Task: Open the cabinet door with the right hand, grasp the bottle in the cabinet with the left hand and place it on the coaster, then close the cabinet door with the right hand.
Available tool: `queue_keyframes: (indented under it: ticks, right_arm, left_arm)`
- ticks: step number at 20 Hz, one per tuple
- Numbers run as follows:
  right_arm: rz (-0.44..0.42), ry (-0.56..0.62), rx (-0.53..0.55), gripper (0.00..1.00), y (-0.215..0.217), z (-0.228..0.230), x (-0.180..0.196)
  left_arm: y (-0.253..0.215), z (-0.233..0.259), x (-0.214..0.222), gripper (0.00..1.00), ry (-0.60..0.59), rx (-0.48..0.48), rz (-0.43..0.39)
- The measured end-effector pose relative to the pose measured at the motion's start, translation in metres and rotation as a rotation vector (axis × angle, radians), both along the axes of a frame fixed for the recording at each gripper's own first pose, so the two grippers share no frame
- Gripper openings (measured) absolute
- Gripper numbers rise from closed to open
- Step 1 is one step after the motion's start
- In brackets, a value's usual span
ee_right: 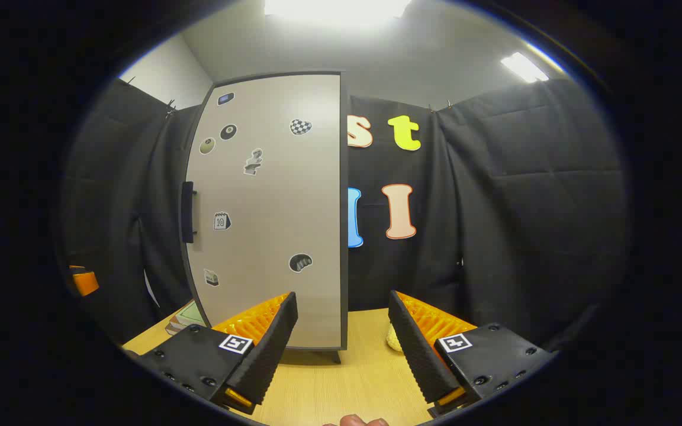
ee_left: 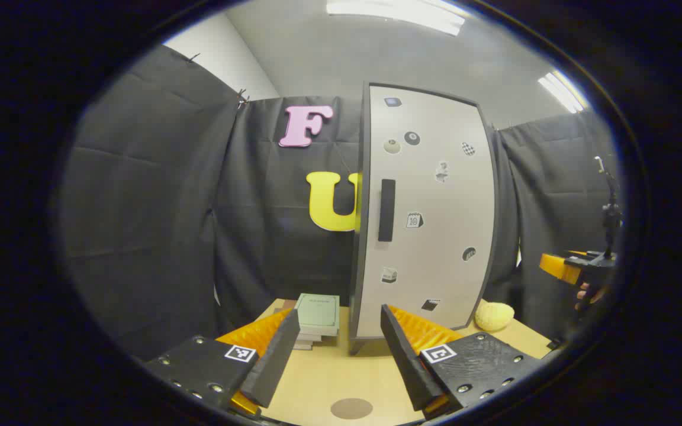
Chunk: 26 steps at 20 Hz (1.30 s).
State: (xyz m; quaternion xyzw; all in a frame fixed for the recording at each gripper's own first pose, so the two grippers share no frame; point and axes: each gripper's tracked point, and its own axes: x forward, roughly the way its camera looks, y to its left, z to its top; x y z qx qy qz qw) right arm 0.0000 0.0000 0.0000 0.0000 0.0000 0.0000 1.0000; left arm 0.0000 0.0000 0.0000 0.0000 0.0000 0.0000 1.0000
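Right gripper view: the right claw (ee_right: 341, 337) is held open and empty, low over the surface (ee_right: 341, 384), with the closed cabinet door (ee_right: 270, 207) ahead and its handle (ee_right: 187, 220) up and to the left. The handle is best approached squarely and pulled along the hinge arc. In the left gripper view, the left claw (ee_left: 335, 349) is likewise open above the coaster (ee_left: 351, 408); the bottle is presumably hidden behind the door.

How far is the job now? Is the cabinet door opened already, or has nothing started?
Nothing looks done yet. The cabinet door is shut, its handle untouched. In hand: both grippers are only hovering open in front of the cabinet, the left gripper above the coaster, the right gripper empty. Left: open the door, take out the bottle, set it on the coaster, close the door.
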Motion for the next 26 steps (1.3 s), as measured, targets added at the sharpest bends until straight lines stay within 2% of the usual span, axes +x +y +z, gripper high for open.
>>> queue_keyframes:
  ticks: [1, 3, 4, 10, 12, 13, 17, 24, 26]
  right_arm:
    - [-0.002, 0.001, 0.004, 0.98, 0.0, 0.0, 0.002]
    - [-0.007, -0.002, 0.004, 0.98, 0.0, 0.0, 0.003]
    - [-0.009, 0.0, 0.005, 0.98, 0.0, -0.001, 0.003]
    - [-0.001, 0.022, 0.021, 0.98, 0.009, -0.006, 0.009]
    - [0.007, 0.023, 0.017, 0.98, 0.012, -0.005, 0.009]
    - [0.01, 0.024, 0.015, 0.98, 0.013, -0.005, 0.01]
    - [0.027, 0.024, 0.011, 0.98, 0.018, -0.002, 0.014]
    - [0.046, -0.004, -0.009, 0.98, 0.029, 0.025, 0.029]
    - [0.066, -0.008, 0.004, 0.98, 0.039, 0.037, 0.036]
  left_arm:
    - [-0.001, -0.002, 0.001, 0.86, 0.0, 0.007, -0.003]
    - [-0.003, -0.005, 0.002, 0.86, 0.006, 0.027, -0.007]
    - [-0.004, -0.008, 0.003, 0.82, 0.012, 0.036, -0.009]
    - [-0.015, -0.011, 0.0, 0.86, 0.013, 0.032, -0.033]
    - [-0.012, -0.013, 0.0, 0.82, 0.01, 0.029, -0.025]
    - [-0.01, -0.015, -0.001, 0.86, 0.012, 0.029, -0.018]
    - [-0.003, -0.034, -0.003, 0.85, 0.043, 0.01, 0.003]
    - [0.001, -0.05, -0.015, 0.83, 0.063, 0.009, 0.015]
    - [0.005, -0.05, -0.018, 0.86, 0.061, 0.012, 0.025]
